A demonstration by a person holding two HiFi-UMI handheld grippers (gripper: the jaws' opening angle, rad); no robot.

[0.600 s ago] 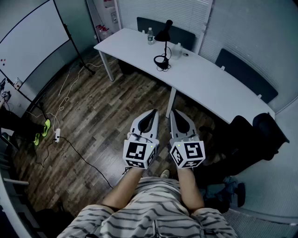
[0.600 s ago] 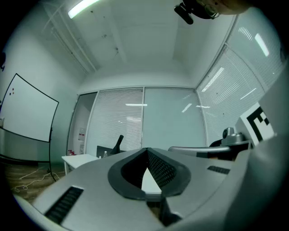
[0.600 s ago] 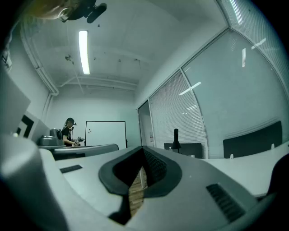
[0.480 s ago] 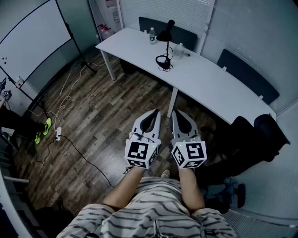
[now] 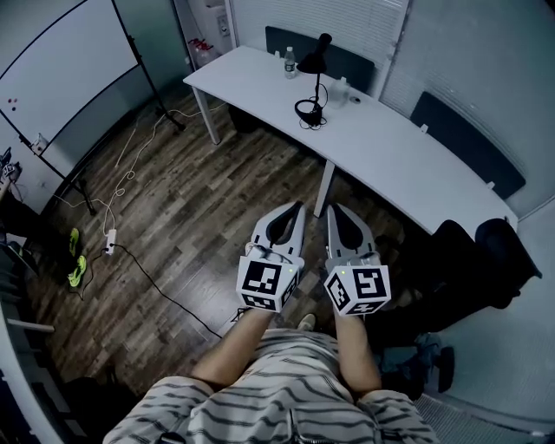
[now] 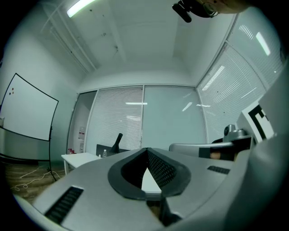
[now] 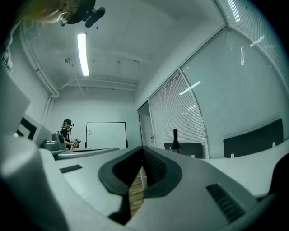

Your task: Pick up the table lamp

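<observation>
I hold left gripper (image 5: pixel 293 211) and right gripper (image 5: pixel 335 211) level, jaws together, empty, well short of table (image 5: pixel 408 169); table lamp (image 5: pixel 314 85) upright near table's far edge, bottle (image 5: pixel 290 62) at same table edge; risks: I reach with jaws unopened, may topple lamp; cord (image 5: pixel 305 113) at base may snag lift.

Head view: high, looking steeply down; desk (image 5: pixel 390 156) far ahead. Gripper views: low, level, each along its own jaws, facing the blinds (image 5: pixel 364 26). All three share desk and lamp (image 5: pixel 313 62), distant.
</observation>
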